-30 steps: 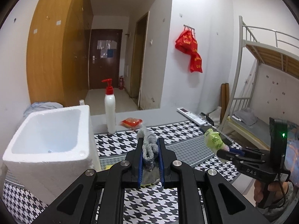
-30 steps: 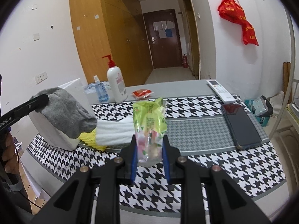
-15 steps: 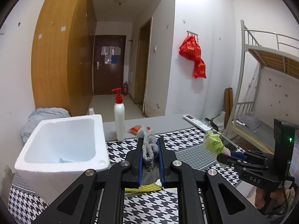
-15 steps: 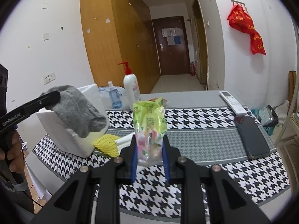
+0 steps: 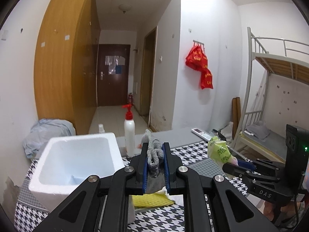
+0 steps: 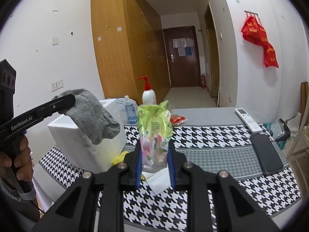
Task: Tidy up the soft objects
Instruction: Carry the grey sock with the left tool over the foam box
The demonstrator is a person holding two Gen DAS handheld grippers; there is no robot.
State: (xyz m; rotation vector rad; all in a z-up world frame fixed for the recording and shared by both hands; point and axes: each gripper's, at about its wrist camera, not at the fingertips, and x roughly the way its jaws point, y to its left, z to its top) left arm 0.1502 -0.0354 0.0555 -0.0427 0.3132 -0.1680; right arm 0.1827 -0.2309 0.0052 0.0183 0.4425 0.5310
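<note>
Much of the lower desk is hidden behind the black linkages of both tools, and only scraps of a yellow mesh cloth [image 5: 152,200] and a white folded cloth [image 6: 159,180] show beneath them. The left gripper [image 5: 155,161] has its jaws drawn narrow, clamped on a grey sock [image 5: 153,154] that bunches up between the blue pads; from the right wrist view the sock's toe end droops in front of the white foam box [image 5: 77,166], covering part of its near wall. The right gripper [image 6: 154,162] holds its jaws a little wider around a green-topped snack bag [image 6: 154,133], raised above the desk; the print on the bag is too small to read. The hand [image 6: 18,160] on the left tool's handle is cut by the frame edge. The foam box's open inside looks bare but for a faint blue patch at the bottom, which cannot be identified. The desk [image 6: 212,148] carries a black-and-white houndstooth cloth with grey bands; on it stand a white pump bottle [image 5: 129,133] with a red head and a small blue bottle [image 6: 131,113], with a red packet [image 6: 177,118], a remote [image 6: 249,119] and a dark phone [image 6: 267,154] lying flat. Behind are a wooden wardrobe [image 5: 65,73], a corridor to a dark door [image 5: 113,75], red bags [image 5: 200,67] hung on the wall, and a metal bunk bed [image 5: 270,96], partly cropped.
</note>
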